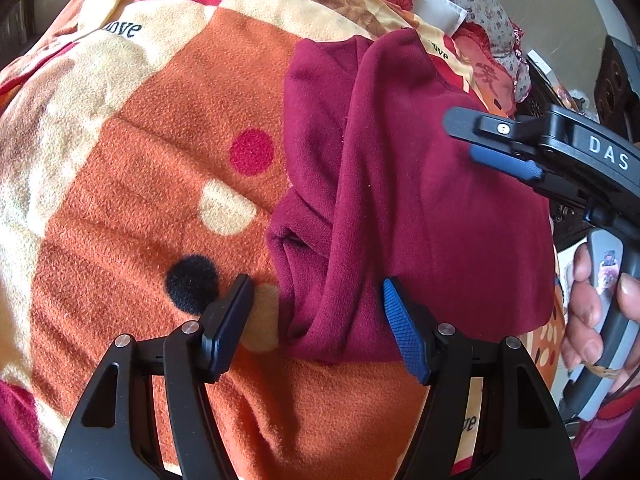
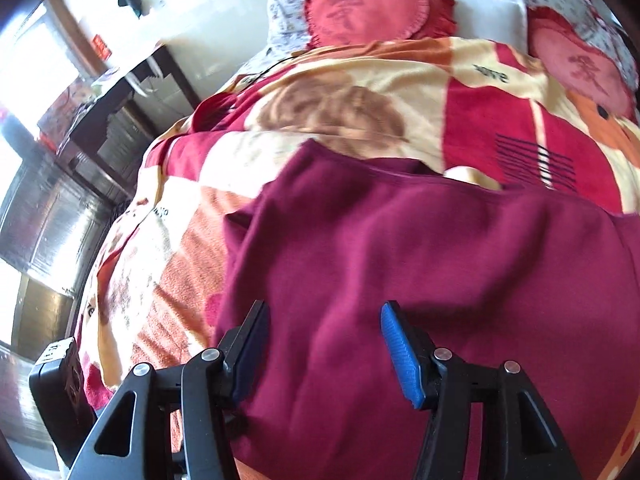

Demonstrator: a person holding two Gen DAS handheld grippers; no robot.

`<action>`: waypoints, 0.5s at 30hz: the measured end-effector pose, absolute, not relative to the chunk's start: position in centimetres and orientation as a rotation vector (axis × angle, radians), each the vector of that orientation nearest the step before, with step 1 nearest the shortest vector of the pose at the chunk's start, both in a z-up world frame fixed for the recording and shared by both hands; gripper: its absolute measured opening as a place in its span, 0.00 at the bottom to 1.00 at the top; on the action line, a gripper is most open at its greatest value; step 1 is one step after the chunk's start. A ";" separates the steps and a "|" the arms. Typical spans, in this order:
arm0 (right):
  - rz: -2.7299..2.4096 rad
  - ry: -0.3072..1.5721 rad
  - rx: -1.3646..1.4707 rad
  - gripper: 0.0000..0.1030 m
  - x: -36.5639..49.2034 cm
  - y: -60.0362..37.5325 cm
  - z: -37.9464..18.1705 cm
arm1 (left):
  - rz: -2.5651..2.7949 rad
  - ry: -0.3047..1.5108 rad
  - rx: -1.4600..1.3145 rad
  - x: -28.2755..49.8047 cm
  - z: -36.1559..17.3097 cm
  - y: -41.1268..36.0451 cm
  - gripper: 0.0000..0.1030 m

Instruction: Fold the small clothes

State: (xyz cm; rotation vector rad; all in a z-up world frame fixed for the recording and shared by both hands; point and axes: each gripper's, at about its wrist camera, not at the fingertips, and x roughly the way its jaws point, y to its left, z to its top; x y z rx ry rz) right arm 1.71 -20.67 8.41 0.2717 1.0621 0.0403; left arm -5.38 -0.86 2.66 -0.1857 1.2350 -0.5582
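The left tool (image 1: 318, 322) stands with its fingers spread, empty, just over the rumpled near edge of a maroon garment (image 1: 400, 200). The garment lies on a patterned blanket (image 1: 140, 160) covering the bed, stretching ahead and to the right of this tool. The right tool (image 2: 324, 350) is likewise spread wide, hovering above the garment's broad flat part. Farther off, heart-shaped red cushions (image 2: 368, 8) rest near the bed's head.

The left gripper (image 1: 318, 320) has its jaws spread wide, the right gripper (image 2: 322, 344) is likewise spread, level, off to the left one's right, its handle gripped by a hand (image 1: 592, 316).
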 end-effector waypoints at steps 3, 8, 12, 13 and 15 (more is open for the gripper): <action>0.053 1.070 0.269 0.54 2.2 -19.9 8.0 | -0.562 1.238 -0.188 -5.4 2.7 -0.6 0.65; 0.071 1.086 0.309 0.54 2.8 -19.3 7.2 | -0.567 1.235 -0.191 -5.5 2.6 -0.2 0.65; 0.068 1.095 0.339 0.54 3.3 -19.3 6.9 | -0.567 1.235 -0.194 -5.5 2.6 -0.3 0.65; 0.066 1.101 0.346 0.54 3.5 -19.3 6.8 | -0.567 1.234 -0.192 -5.5 2.6 -0.3 0.65; 0.063 1.112 0.365 0.54 3.7 -19.4 6.4 | -0.572 1.233 -0.193 -5.5 2.6 -0.3 0.65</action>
